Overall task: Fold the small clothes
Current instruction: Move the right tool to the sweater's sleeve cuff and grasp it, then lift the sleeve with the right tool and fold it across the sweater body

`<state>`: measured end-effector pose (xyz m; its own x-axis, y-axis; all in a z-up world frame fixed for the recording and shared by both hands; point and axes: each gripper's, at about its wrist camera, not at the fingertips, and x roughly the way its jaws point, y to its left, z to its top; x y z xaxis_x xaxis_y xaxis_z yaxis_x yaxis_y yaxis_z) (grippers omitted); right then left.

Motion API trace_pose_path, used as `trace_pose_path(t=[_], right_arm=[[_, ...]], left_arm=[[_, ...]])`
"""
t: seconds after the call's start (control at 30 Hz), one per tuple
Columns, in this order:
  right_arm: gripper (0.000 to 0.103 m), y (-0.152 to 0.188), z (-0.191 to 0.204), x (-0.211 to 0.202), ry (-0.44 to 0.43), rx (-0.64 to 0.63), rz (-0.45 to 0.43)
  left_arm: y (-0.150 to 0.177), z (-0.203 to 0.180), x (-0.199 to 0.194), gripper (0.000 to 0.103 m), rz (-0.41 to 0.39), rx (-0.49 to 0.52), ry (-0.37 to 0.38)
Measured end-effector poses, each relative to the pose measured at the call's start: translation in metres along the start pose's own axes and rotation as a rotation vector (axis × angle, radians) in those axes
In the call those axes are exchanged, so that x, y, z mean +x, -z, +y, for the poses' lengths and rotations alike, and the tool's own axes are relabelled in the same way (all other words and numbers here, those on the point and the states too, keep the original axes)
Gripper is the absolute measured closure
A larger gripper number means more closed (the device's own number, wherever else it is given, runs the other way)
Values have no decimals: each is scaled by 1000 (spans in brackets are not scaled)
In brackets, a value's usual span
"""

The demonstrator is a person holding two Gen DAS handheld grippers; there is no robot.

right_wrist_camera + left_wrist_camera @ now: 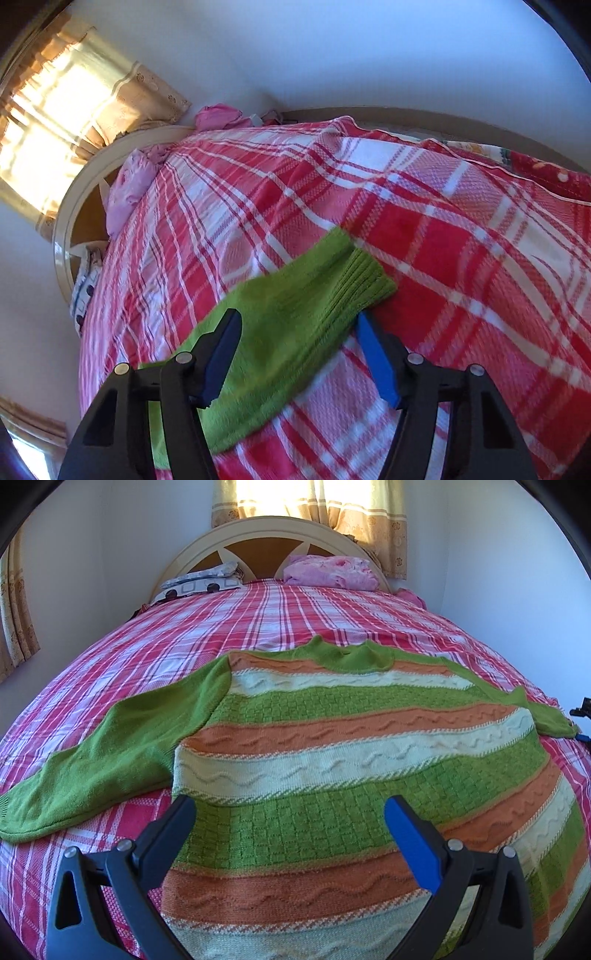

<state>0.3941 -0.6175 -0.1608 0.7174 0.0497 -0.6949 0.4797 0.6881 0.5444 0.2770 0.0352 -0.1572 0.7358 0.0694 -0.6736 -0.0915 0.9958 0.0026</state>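
- Two pillows (280, 574) are seen at the bed's (110, 657) headboard end, beyond the striped sweater (332, 746).
- Left hand-held gripper (290, 812) is spread, empty, over the sweater.
- Right hand-held gripper (299, 325) straddles the green sleeve (295, 317), not clamped.

The left hand-held gripper (290, 812) points forward and downward, its two black fingers spread wide apart with nothing between the pads; the blue pad shows on the inner face of the right-side finger (410, 842), the other finger (166, 834) dark. The right hand-held gripper (295, 332) is rolled to one side and also tilts downward, jaws partly apart, pads not visibly pressing on anything. Its blue-padded finger (376, 358) sits on the right, the darker one (218, 354) on the left. No hand or sleeve shows in either view
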Motion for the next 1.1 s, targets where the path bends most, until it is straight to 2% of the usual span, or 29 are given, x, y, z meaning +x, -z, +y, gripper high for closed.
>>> trace_pose_path(t=[0.03, 0.1, 0.13, 0.17, 0.2, 0.3, 0.53, 0.83, 1.1], right_arm=[[42, -1, 1, 2, 7, -4, -1], [60, -3, 2, 7, 30, -14, -7], [66, -4, 2, 9, 36, -15, -7], [79, -5, 1, 10, 37, -14, -8], [88, -6, 0, 11, 31, -10, -8], [93, -4, 1, 9, 16, -30, -12], [94, -2, 36, -13, -34, -134, -44], [95, 1, 136, -59, -150, -299, -120], [95, 35, 229, -90, -270, -460, -134]], left_arm=[[0, -1, 0, 0, -1, 5, -3], [1, -3, 0, 0, -3, 14, -9], [1, -4, -1, 0, -5, 21, -12], [1, -5, -1, 0, -6, 25, -12], [1, -5, -1, 0, -6, 28, -12], [2, -5, 0, 0, 0, 28, -21], [2, -5, 1, 0, 1, 26, -15], [3, 0, 2, 0, 7, 1, 5], [4, 2, 3, 0, 18, -23, 13]])
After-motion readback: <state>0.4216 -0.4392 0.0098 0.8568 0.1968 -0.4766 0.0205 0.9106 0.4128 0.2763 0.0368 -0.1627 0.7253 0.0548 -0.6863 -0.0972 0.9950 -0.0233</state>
